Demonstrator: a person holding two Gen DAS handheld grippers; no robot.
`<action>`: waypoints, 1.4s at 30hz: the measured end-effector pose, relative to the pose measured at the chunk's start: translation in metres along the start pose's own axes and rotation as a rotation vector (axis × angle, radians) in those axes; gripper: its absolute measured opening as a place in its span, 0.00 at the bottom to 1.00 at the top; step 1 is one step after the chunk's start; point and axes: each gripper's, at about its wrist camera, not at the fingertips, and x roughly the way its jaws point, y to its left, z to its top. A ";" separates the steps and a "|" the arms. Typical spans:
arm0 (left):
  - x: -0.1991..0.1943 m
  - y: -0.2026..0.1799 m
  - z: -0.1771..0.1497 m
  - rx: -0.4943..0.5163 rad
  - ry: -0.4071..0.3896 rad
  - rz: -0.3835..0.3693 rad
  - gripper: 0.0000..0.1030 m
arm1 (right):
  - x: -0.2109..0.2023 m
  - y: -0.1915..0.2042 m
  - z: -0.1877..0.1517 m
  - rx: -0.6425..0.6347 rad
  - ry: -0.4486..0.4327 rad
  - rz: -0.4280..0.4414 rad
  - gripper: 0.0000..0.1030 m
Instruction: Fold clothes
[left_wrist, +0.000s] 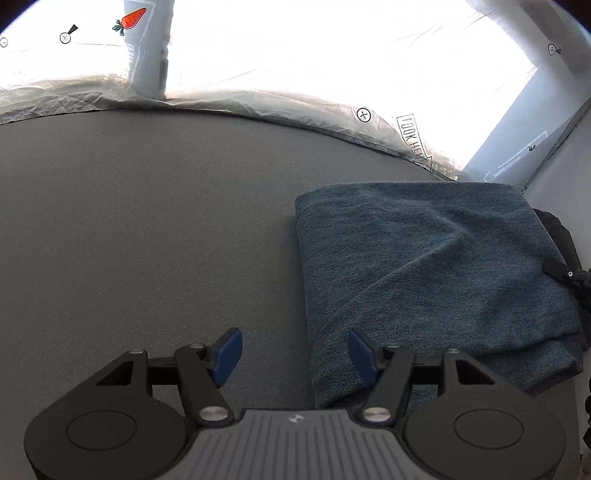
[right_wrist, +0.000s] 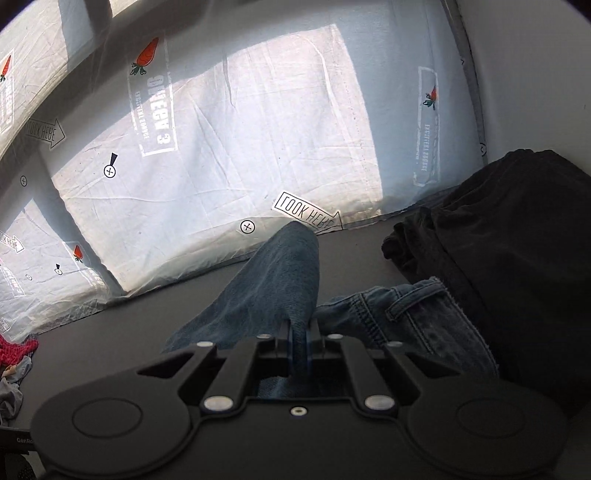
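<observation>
Denim: folded blue jeans (left_wrist: 436, 269) lie on the dark grey bench (left_wrist: 147, 229), toward its right side in the left wrist view, near the printed white sheet (left_wrist: 332, 66) at the far edge.
Left tongs: the left tongs (left_wrist: 294, 357) hang above the near left edge of the folded denim, spread apart with nothing between the blue pads (left_wrist: 229, 356); one pad sits over bare bench, the other over the cloth's edge, and neither presses on it.
Right tongs: the right tongs (right_wrist: 298, 347) are pressed together, pinching a fold of the jeans (right_wrist: 273, 284); the cloth rises from the pinch in a ridge that runs away toward the sheet.
Waistband: in the right wrist view a seamed part with a belt loop (right_wrist: 413, 299) lies just right of the pinched fold, resting on the bench.
Dark garment: a black heap of cloth (right_wrist: 509, 236) lies to the right of the jeans, touching or overlapping their waistband end.
Sheet: white, creased, printed with carrots (right_wrist: 147, 57) and "look here" arrows (right_wrist: 306, 214), lit by sun, bordering the bench beyond the denim.
Left margin: a red knitted item (right_wrist: 16, 350) and some pale cloth lie at the bench's left edge, well apart from the jeans.
</observation>
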 end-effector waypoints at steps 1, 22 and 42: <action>0.002 -0.004 0.000 0.004 0.001 -0.001 0.62 | -0.002 -0.010 0.003 0.001 -0.004 -0.024 0.07; 0.067 -0.045 0.009 0.081 0.100 0.052 0.77 | 0.023 -0.121 -0.042 0.383 0.112 -0.085 0.47; 0.111 -0.058 0.032 0.114 0.136 0.069 0.86 | 0.029 -0.136 -0.045 0.555 0.207 -0.060 0.60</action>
